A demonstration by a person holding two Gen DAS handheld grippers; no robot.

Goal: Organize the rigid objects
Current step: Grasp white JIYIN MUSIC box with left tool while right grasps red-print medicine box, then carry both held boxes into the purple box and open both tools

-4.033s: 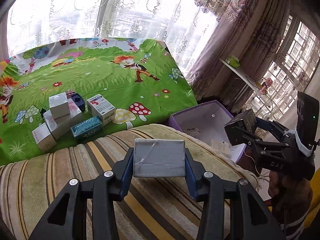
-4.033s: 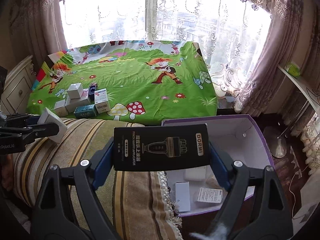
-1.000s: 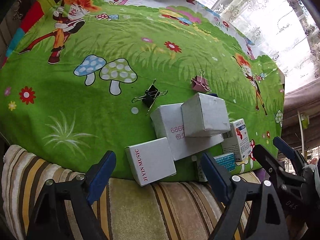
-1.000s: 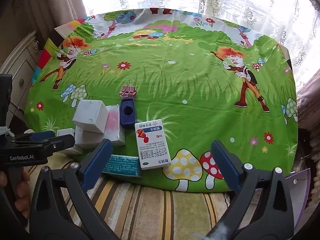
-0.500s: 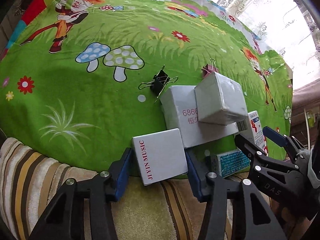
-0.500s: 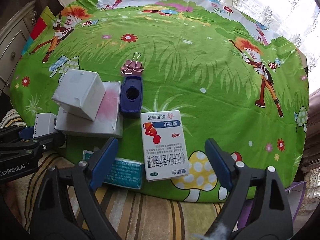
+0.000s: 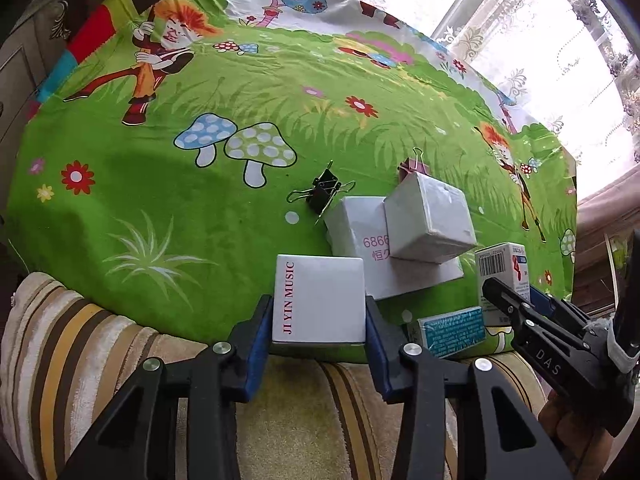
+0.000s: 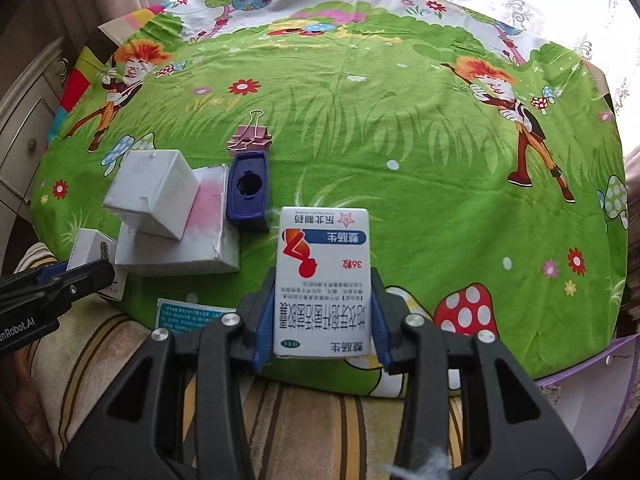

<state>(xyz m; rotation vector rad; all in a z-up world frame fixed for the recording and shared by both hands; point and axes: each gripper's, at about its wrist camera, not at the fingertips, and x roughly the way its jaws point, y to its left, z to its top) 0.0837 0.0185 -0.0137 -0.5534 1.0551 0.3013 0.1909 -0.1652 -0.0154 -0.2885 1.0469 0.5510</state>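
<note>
A white box marked JI YIN MUSIC sits at the near edge of the green cartoon cloth. My left gripper is closing, and its blue pads press on both sides of the box. In the right wrist view, a white, blue and red medicine box lies lengthwise between the pads of my right gripper, which is also closing and touches both sides. The left wrist view shows the right gripper at that medicine box.
A white cube rests on a flat white box. Around them lie a teal box, a blue cap, a pink binder clip and a black binder clip. A striped cushion borders the cloth; a purple box sits lower right.
Both grippers were wide open a second ago and have closed: the left onto the JI YIN MUSIC box, the right onto the medicine box. The right gripper came nearer and lower.
</note>
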